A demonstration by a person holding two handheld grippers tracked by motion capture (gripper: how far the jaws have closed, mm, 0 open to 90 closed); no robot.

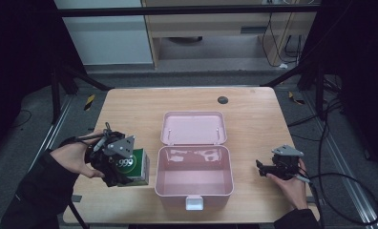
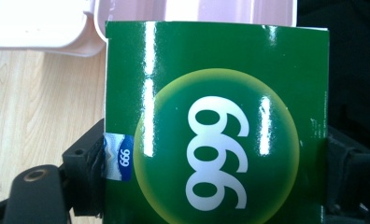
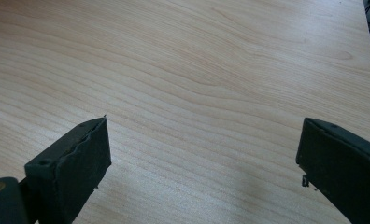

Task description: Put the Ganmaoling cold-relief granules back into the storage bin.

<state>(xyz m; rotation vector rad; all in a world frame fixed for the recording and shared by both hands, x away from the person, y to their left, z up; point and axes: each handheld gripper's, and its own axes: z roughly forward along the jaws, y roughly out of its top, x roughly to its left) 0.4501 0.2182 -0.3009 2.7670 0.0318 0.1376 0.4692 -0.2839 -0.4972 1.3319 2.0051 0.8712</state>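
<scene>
A green box (image 1: 135,166) printed with a white "999" sits between the jaws of my left gripper (image 1: 125,172), which is shut on it just left of the pink case. The left gripper view has the green box (image 2: 216,126) up close, a black jaw pressed to each side. The pink case (image 1: 194,177) lies open in the middle of the table, its tray bare and its lid (image 1: 193,127) folded back flat. My right gripper (image 1: 260,168) rests low over the wood to the right of the case, and in the right gripper view its jaws stand wide apart over bare wood (image 3: 202,84).
The wooden table (image 1: 254,114) has a round dark cable hole (image 1: 223,99) near its far edge. Black frame bars and cables run past the table's sides. A white latch (image 1: 194,203) sticks out at the case's near rim.
</scene>
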